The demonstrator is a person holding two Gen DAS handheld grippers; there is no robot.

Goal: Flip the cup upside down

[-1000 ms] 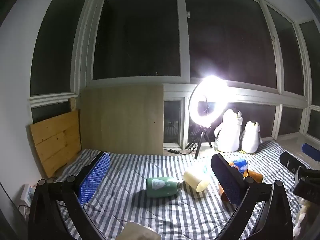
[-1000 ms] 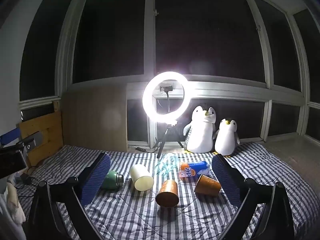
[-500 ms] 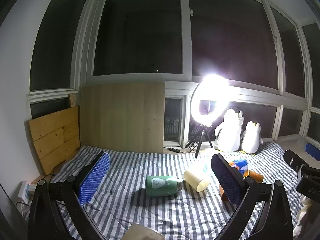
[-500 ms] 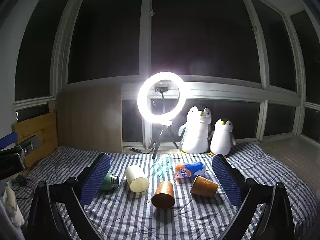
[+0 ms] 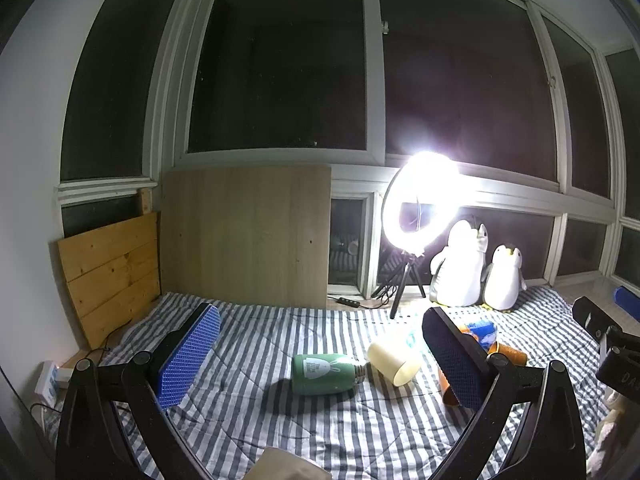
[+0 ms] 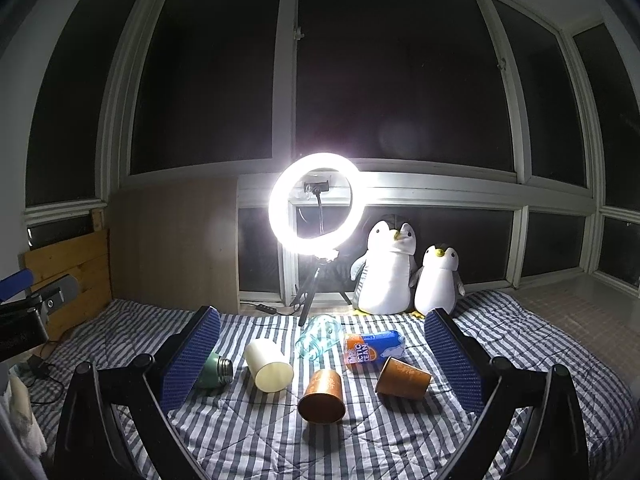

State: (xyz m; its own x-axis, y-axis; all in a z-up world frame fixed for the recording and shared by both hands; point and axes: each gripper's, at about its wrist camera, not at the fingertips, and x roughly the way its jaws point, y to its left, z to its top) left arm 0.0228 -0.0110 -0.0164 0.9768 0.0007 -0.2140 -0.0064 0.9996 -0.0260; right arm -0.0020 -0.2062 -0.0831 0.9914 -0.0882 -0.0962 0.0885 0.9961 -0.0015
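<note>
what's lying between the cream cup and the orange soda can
A clear glass jar on its side, between the cream cup and the soda can, in the right wrist view.

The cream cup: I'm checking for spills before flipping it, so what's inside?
The cream cup lies on its side on the striped blanket, mouth toward the camera. The visible interior looks empty; its far bottom is glare-washed.
</note>
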